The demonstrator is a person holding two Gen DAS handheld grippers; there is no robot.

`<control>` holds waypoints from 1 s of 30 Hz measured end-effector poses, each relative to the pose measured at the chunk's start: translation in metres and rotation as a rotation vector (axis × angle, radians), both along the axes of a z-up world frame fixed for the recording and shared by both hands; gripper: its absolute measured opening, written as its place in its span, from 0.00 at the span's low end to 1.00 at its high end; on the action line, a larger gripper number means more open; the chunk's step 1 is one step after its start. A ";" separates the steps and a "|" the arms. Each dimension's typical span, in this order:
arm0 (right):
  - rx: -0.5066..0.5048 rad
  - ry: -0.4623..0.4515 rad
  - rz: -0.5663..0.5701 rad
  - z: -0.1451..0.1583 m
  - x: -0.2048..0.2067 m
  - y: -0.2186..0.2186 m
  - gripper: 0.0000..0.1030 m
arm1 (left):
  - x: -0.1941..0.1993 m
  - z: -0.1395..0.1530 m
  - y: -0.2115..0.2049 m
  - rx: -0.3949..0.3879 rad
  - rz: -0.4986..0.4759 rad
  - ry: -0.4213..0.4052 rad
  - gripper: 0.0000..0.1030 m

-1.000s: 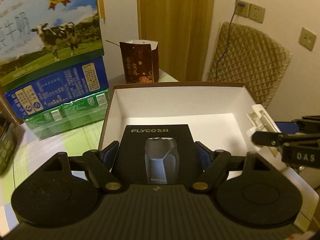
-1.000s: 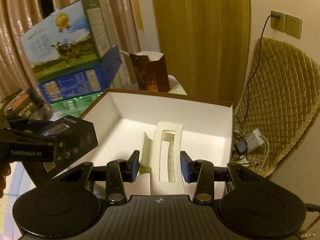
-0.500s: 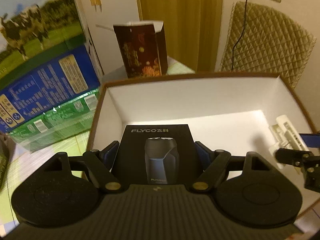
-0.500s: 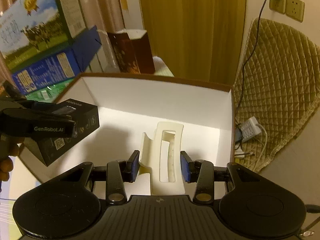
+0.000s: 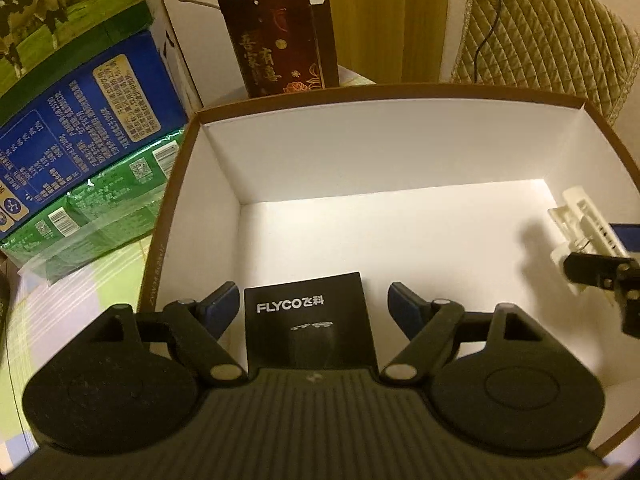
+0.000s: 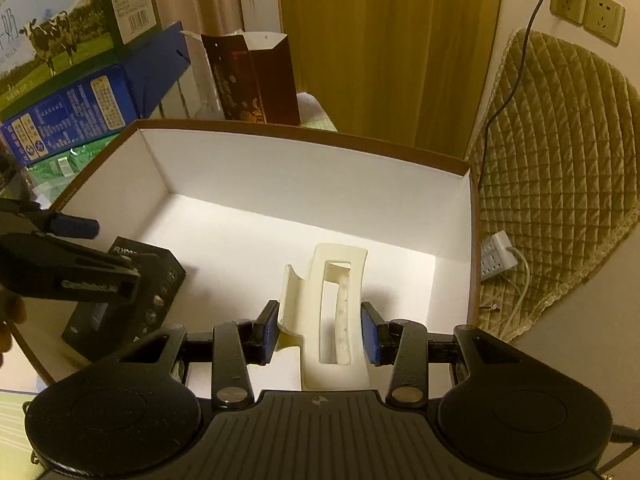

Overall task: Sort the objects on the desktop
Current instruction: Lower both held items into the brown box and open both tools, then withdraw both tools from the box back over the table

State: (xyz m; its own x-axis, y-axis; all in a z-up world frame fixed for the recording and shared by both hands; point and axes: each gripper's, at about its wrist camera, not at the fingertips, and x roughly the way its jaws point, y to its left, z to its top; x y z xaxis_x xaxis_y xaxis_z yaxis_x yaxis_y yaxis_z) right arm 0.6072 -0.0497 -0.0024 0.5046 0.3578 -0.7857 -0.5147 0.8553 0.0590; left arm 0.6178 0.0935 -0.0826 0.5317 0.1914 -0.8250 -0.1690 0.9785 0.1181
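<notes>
Each gripper, the left and the right, was matte black, with a ribbed central housing bearing a small emblem, two round side discs, angled linkage arms pinned by silver rivets, triangular cut-outs, and blue pads lining the fingers.

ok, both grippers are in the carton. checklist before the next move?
1. Black box down on the white carton floor: ok, by the right wrist view.
2. Left gripper clear of the black box: ok, a gap shows at each pad.
3. Hair clip gripped by the right gripper: ok, pads press on both sides.
4. Hair clip inside the carton walls: ok.
5. Hair clip touching the floor: cannot tell.
6. Grippers apart from each other: ok.
</notes>
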 end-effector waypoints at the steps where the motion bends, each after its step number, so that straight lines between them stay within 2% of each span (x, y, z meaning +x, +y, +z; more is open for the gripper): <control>1: -0.003 0.002 0.001 -0.001 0.001 0.001 0.38 | -0.002 0.001 0.000 -0.002 -0.002 -0.001 0.78; 9: -0.035 -0.001 0.010 -0.008 0.004 0.005 0.38 | -0.009 0.010 -0.002 0.001 0.000 -0.004 0.81; 10: -0.036 -0.005 0.017 -0.009 0.003 0.005 0.41 | -0.010 0.011 -0.003 0.005 -0.001 -0.005 0.82; 12: -0.021 -0.016 0.044 -0.007 0.001 0.005 0.50 | -0.013 0.014 -0.006 0.023 -0.004 -0.008 0.85; 13: -0.009 -0.016 0.061 -0.006 0.000 0.005 0.59 | -0.015 0.016 -0.007 0.033 -0.004 -0.010 0.87; 14: 0.003 -0.021 0.075 -0.003 -0.002 0.005 0.74 | -0.016 0.017 -0.008 0.039 -0.003 -0.011 0.88; 15: 0.006 -0.038 0.079 -0.001 -0.005 0.005 0.81 | -0.018 0.019 -0.009 0.044 0.001 -0.012 0.89; 16: 0.006 -0.062 0.077 0.002 -0.009 0.004 0.87 | -0.021 0.021 -0.009 0.048 0.004 -0.012 0.90; 17: 0.011 -0.079 0.085 0.006 -0.013 0.002 0.88 | -0.024 0.023 -0.010 0.050 0.004 -0.013 0.92; 20: 0.037 -0.067 0.114 0.013 -0.023 -0.007 0.96 | -0.035 0.031 -0.016 0.068 -0.007 -0.027 0.99; 26: 0.079 -0.040 0.113 0.027 -0.046 -0.027 0.98 | -0.057 0.045 -0.033 0.119 -0.007 -0.023 0.99; 30: 0.097 -0.034 0.110 0.037 -0.058 -0.038 0.98 | -0.073 0.052 -0.040 0.124 0.019 -0.022 0.99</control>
